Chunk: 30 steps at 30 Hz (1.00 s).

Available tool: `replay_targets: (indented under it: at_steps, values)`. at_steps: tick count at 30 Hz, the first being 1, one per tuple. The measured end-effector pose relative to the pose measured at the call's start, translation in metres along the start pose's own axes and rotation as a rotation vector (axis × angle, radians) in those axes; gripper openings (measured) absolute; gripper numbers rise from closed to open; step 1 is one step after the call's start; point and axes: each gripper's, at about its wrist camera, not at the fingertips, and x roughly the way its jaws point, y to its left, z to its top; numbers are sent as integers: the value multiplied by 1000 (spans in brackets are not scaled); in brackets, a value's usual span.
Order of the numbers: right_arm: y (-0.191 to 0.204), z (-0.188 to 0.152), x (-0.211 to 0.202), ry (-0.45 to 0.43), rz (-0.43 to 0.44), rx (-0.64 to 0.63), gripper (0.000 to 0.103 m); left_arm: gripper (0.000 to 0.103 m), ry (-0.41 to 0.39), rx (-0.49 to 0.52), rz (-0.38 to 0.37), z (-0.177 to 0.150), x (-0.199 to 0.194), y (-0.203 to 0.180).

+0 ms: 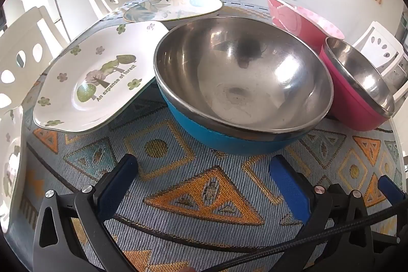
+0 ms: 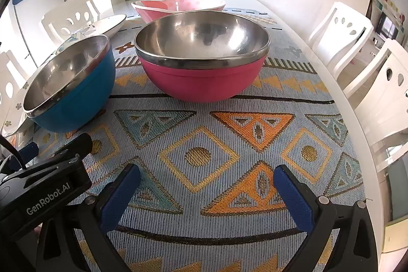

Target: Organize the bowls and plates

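While both bowls sit untouched, left gripper [image 1: 204, 170] gapes; right gripper [image 2: 207, 179] too — empty.

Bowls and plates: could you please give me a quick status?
Left gripper open, empty. Right gripper open, empty. Blue bowl, pink bowl, plates unstacked. Path clear.

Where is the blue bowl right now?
The blue bowl sits centred ahead of the open left gripper on the patterned mat, between the forest plate and the magenta bowl.
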Motion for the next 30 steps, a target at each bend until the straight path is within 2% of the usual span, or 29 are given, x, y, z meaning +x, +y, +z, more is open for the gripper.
replay_targets:
  at_steps: [5, 7, 9, 11, 12, 13, 15, 17, 19, 21, 23, 26, 28, 30]
  values:
    - [0, 0, 0, -10, 1, 3, 103, 103, -3, -8, 9, 1, 0, -1]
    - [0, 0, 0, -9, -2, 11, 103, 103, 21, -16, 16, 4, 1, 1]
    - [3, 6, 4, -12, 22, -29, 103, 103, 123, 37, -12, 9, 1, 3]
    - [0, 10, 6, 5, 55, -69, 103, 102, 286, 101, -60, 17, -2, 14]
    - [-2, 12, 5, 41, 76, -75, 103, 102, 338, 149, -78, 18, -11, 21]
    - [1, 10, 2, 79, 89, -88, 103, 101, 342, 181, -80, 19, -24, 29]
    - [4, 6, -13, 165, 183, -92, 102, 100, 257, 195, -85, 28, -74, 49]
    - [5, 13, -35, 193, 251, -112, 99, 101, 153, 205, -93, 44, -131, 60]
    - [8, 40, -72, 140, 280, -131, 99, 103, 40, 244, -63, 62, -184, 58]
    - [12, 81, -116, 74, 298, -115, 99, 103, -41, 278, 9, 82, -221, 58]
    - [25, 120, -164, 19, 250, -141, 99, 103, -102, 274, 70, 105, -248, 57]
    - [49, 154, -229, -111, 206, -213, 103, 103, -152, 241, 111, 130, -274, 64]
    - [65, 165, -255, -130, 219, -236, 103, 103, -162, 216, 146, 134, -281, 68]
    - [72, 171, -263, -124, 224, -229, 103, 103, -157, 183, 151, 131, -286, 71]
